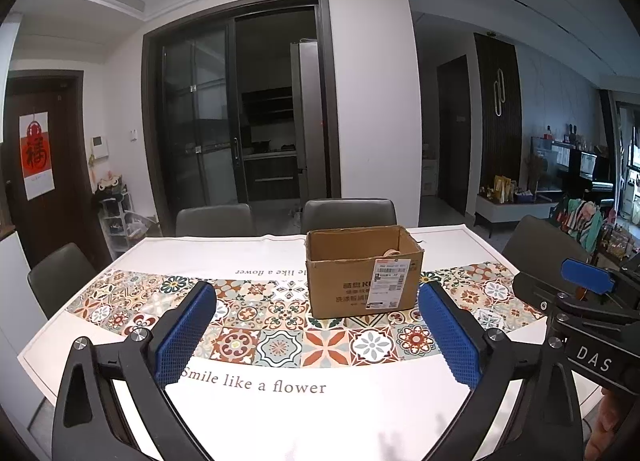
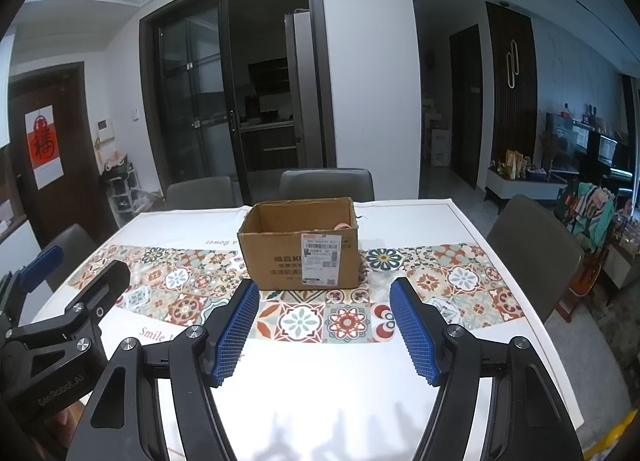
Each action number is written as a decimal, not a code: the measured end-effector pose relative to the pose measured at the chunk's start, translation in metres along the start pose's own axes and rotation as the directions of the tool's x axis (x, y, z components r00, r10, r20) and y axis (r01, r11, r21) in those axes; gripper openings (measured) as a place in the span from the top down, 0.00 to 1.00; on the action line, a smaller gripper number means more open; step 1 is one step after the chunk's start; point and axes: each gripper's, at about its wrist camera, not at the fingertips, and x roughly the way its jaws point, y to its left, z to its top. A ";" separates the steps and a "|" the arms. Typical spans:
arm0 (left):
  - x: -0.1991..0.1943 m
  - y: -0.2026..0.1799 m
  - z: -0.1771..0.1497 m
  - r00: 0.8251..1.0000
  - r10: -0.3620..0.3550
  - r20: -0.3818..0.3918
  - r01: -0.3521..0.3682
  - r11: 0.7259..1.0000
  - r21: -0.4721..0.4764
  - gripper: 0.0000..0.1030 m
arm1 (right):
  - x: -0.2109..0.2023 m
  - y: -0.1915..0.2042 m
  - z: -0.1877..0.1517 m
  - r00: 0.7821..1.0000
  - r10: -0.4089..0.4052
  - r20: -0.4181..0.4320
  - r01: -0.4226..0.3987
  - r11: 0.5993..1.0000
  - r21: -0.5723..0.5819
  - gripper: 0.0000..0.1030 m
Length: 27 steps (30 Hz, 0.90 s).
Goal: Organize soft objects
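Observation:
An open cardboard box (image 1: 362,275) with a white shipping label stands on the patterned tablecloth; it also shows in the right wrist view (image 2: 300,251). A pale soft object (image 1: 392,252) peeks above its right inner wall, also visible in the right wrist view (image 2: 343,225). My left gripper (image 1: 316,309) is open and empty, held above the table in front of the box. My right gripper (image 2: 324,311) is open and empty, also in front of the box. Each gripper shows at the edge of the other's view.
The table (image 1: 280,413) carries a white cloth with a tiled flower band and printed words. Grey chairs (image 1: 348,213) stand at the far side and at both ends. A glass sliding door (image 1: 240,109) is behind.

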 end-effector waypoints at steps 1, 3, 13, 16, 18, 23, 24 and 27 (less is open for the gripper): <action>0.000 -0.001 0.000 1.000 -0.005 0.000 0.005 1.000 0.000 0.00 | -0.001 -0.001 0.000 1.000 -0.001 0.002 0.001 1.000 0.000 0.33; -0.001 -0.002 -0.001 1.000 -0.007 -0.002 0.007 1.000 0.002 0.00 | -0.001 -0.001 -0.001 1.000 -0.001 0.004 0.001 1.000 0.000 0.33; -0.004 -0.005 -0.003 1.000 -0.007 0.006 0.007 1.000 0.010 0.00 | -0.004 -0.005 -0.003 1.000 -0.005 0.007 0.005 1.000 0.006 0.33; -0.004 -0.006 -0.003 1.000 -0.006 0.006 0.006 1.000 0.014 0.00 | -0.004 -0.006 -0.003 1.000 -0.006 0.007 0.006 1.000 0.006 0.33; -0.004 -0.006 -0.003 1.000 -0.005 0.005 0.005 1.000 0.015 0.00 | -0.004 -0.005 -0.003 1.000 -0.006 0.006 0.006 1.000 0.006 0.33; -0.003 -0.005 -0.003 1.000 -0.006 -0.001 0.006 1.000 0.012 0.00 | -0.004 -0.005 -0.006 1.000 -0.007 0.002 0.007 1.000 0.008 0.33; -0.003 -0.005 -0.003 1.000 -0.008 -0.003 0.008 1.000 0.011 0.00 | -0.004 -0.005 -0.006 1.000 -0.006 0.000 0.006 1.000 0.007 0.33; -0.002 -0.005 -0.003 1.000 -0.009 -0.006 0.009 1.000 0.010 0.00 | -0.003 -0.006 -0.005 1.000 -0.006 0.000 0.006 1.000 0.006 0.33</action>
